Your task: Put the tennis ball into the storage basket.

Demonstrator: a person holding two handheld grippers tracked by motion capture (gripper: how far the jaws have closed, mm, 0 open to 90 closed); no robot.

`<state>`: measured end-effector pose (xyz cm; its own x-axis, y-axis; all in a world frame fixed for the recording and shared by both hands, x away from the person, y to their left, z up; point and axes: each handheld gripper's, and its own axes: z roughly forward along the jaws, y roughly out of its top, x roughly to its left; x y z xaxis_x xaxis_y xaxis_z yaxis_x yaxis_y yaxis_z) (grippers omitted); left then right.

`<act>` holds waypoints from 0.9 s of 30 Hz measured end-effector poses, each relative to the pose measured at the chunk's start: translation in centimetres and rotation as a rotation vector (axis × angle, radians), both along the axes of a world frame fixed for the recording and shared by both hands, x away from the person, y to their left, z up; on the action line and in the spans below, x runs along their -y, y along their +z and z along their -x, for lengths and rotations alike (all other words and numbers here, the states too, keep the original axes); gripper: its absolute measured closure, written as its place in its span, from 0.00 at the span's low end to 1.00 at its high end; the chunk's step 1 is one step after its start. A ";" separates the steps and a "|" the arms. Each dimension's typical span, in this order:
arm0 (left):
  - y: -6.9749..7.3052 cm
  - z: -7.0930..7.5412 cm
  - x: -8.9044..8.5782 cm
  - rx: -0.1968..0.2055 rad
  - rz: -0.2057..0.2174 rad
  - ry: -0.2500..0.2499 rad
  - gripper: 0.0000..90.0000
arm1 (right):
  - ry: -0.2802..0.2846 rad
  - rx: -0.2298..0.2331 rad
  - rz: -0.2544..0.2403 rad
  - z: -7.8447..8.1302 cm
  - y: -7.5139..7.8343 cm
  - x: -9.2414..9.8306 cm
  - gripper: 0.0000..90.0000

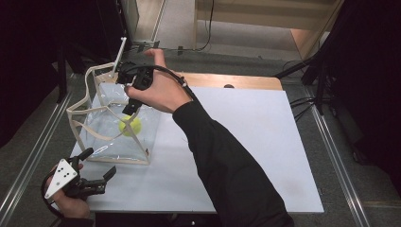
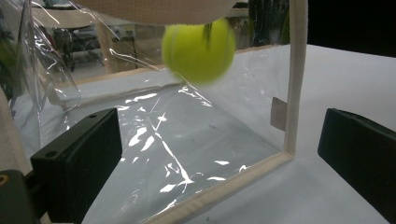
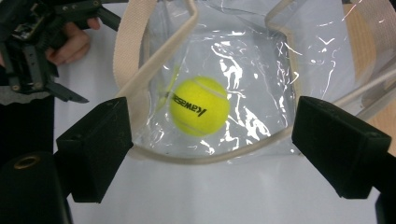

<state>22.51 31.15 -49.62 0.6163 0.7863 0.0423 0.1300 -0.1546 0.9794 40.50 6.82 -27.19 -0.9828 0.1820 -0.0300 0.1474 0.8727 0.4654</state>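
Yellow tennis ball point(image 3: 199, 112) inside clear plastic bag point(image 1: 104, 127), at ten o'clock on white table point(image 1: 246, 142). Right gripper point(image 3: 205, 140) above bag mouth, jaws apart, nothing held, evidently for dropping. Left gripper point(image 1: 97, 175) at seven o'clock, spread, empty, waiting.

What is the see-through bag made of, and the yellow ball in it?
The bag looks like thin clear plastic: it is glossy, creased, and you can see the table through it. Its straps look like beige woven cloth. The ball looks fuzzy, like felt over rubber, with a curved seam; probably a tennis ball.
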 end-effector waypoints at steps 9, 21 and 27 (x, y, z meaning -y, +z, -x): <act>0.0 0.0 0.0 0.001 0.001 0.001 0.00 | -0.023 0.008 -0.022 0.6 -0.1 1.5 0.01; 0.0 0.0 0.0 -0.001 -0.003 0.000 0.00 | -0.075 0.014 -0.038 1.5 -1.4 3.7 0.00; 0.0 0.0 0.0 -0.001 -0.001 0.001 0.00 | -0.083 0.001 -0.039 2.1 -2.5 4.7 0.00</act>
